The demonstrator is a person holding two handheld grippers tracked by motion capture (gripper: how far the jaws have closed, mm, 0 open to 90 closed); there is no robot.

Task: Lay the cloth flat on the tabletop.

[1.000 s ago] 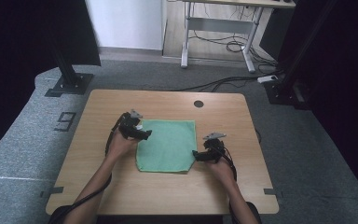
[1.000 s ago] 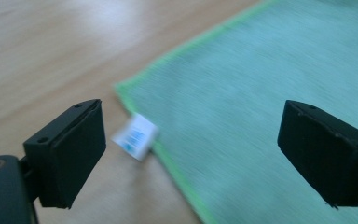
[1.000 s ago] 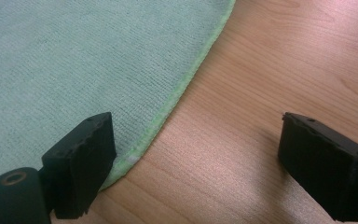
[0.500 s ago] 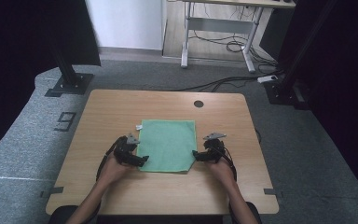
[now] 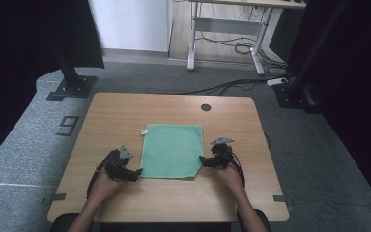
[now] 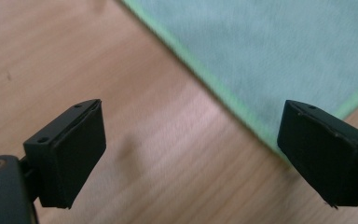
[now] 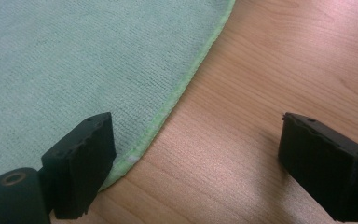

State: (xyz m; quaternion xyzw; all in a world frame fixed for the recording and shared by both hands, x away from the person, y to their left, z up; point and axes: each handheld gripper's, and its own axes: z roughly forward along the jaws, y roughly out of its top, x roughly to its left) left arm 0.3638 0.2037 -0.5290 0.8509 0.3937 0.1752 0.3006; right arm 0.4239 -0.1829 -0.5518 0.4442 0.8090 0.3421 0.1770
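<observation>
- Green cloth (image 5: 172,151) lies flat near the middle of the bench (image 5: 125,108), closer to the near edge; small white tag at its far left corner.
- Left tongs (image 5: 136,174) sit at the cloth's near left corner, tips just beside the hem.
- Left gripper view: jaws spread wide, nothing between them but bare wood; cloth (image 6: 279,51) edge runs diagonally, its corner close by the right jaw. Contact cannot be told, picture a bit blurred.
- Right tongs (image 5: 203,161) sit at the cloth's right edge, near the near right corner.
- Right gripper view: jaws spread wide, not pinching; left jaw is over the cloth (image 7: 74,70) hem, right jaw over bare bench (image 7: 270,70). The hem runs up between them.
- Both hands rest low over the bench near its near edge, cloth between them.
</observation>
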